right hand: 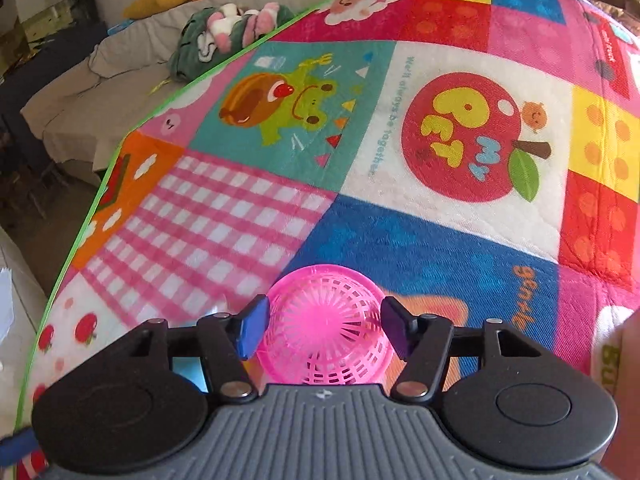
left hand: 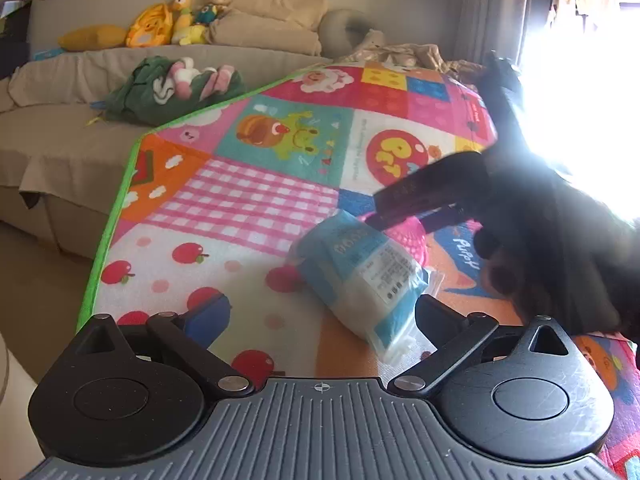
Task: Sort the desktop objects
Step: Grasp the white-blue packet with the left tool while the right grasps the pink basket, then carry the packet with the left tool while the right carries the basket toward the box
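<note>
Right tool (right hand: 324, 330): I've got it tipped down over the pink basket (right hand: 324, 320), fingers about halfway apart, one either side of it. The left blue pad (right hand: 251, 330) looks to be touching the mesh wall; the right pad sits just beside it. I can't tell whether the squeeze is real yet, so I call it straddling, not holding.
Left tool (left hand: 316, 320): wide apart and empty, with the tissue pack (left hand: 360, 276) lying between its fingers, nearer the right one.
Basket position: it sits mouth-up on the mat (right hand: 440, 232), at 6 o'clock in the right wrist view, on the seam between the blue and orange squares.
Tissue pack position: at 5 o'clock from the frog square in the left wrist view, tilted, with its label up.
Doing it well: I'd centre the basket between the pads and press on the rim band, not the thin mesh; it should flex and could pop out sideways if I pinch off-centre.
Watch-out: the right tool's dark body (left hand: 540, 220) crowds the pack at 3 o'clock in the left view, so I'd keep the two apart.
Surface: soft patchwork mat with a green edge; it should give underfoot.
Room: a beige sofa (left hand: 80, 92) with plush toys (left hand: 192, 12) at 11 o'clock, and hard window glare at 2 o'clock.
</note>
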`<state>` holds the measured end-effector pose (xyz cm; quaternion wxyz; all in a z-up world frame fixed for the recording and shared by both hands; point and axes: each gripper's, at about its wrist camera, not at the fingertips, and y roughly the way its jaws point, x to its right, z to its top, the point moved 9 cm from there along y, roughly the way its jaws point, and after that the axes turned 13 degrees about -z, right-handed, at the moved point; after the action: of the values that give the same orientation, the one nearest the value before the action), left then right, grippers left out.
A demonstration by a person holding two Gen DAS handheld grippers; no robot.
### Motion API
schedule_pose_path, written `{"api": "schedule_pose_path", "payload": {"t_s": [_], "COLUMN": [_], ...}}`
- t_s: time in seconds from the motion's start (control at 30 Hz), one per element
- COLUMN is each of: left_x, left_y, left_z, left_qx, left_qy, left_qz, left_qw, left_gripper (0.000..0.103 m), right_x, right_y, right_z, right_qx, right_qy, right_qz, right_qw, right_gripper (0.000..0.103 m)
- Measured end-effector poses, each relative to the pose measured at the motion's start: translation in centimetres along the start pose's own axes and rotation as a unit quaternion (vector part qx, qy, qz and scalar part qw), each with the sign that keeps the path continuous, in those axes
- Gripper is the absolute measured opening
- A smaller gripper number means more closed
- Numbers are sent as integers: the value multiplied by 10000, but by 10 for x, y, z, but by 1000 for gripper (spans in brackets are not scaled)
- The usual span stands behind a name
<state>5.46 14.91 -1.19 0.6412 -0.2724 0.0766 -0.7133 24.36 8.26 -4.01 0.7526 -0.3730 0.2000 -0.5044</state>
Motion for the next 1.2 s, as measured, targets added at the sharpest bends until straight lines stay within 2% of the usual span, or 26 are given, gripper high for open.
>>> {"api": "schedule_pose_path", "payload": {"t_s": [0.27, 0.4, 0.53, 0.63, 0.73, 0.9, 1.0, 1.07, 1.2], "left_x": [46, 74, 105, 122, 131, 127, 126, 122, 113], "left_y": [-13, -13, -18, -23, -21, -6, 0, 5, 18], "left_z": [-29, -50, -62, -71, -77, -81, -81, -79, -67], "left_qx": [-432, -782, -1009, -1147, -1238, -1396, -1399, -1355, -1179], "left_qy": [65, 173, 631, 966, 1243, 1200, 1228, 1218, 1010], "left_qz": [-798, -1147, -1339, -1430, -1341, -1052, -959, -846, -584], "left_qw": [9959, 9902, 9838, 9783, 9753, 9773, 9778, 9796, 9861], "left_gripper": [103, 103, 103, 103, 103, 103, 103, 103, 103], "right_x": [22, 56, 100, 138, 177, 213, 219, 217, 206], "right_y": [-109, -146, -173, -183, -185, -183, -181, -180, -175], "right_z": [-97, -143, -174, -193, -211, -228, -230, -231, -236], "right_qx": [428, 465, 674, 545, 267, 133, 167, 185, 114], "right_qy": [-863, -683, -377, 8, 461, 821, 966, 1002, 963], "right_qz": [179, 75, -377, -642, -774, -974, -1025, -1002, -850], "right_qw": [9952, 9965, 9963, 9964, 9956, 9918, 9899, 9897, 9917], "right_gripper": [60, 60, 60, 60, 60, 60, 69, 79, 79]}}
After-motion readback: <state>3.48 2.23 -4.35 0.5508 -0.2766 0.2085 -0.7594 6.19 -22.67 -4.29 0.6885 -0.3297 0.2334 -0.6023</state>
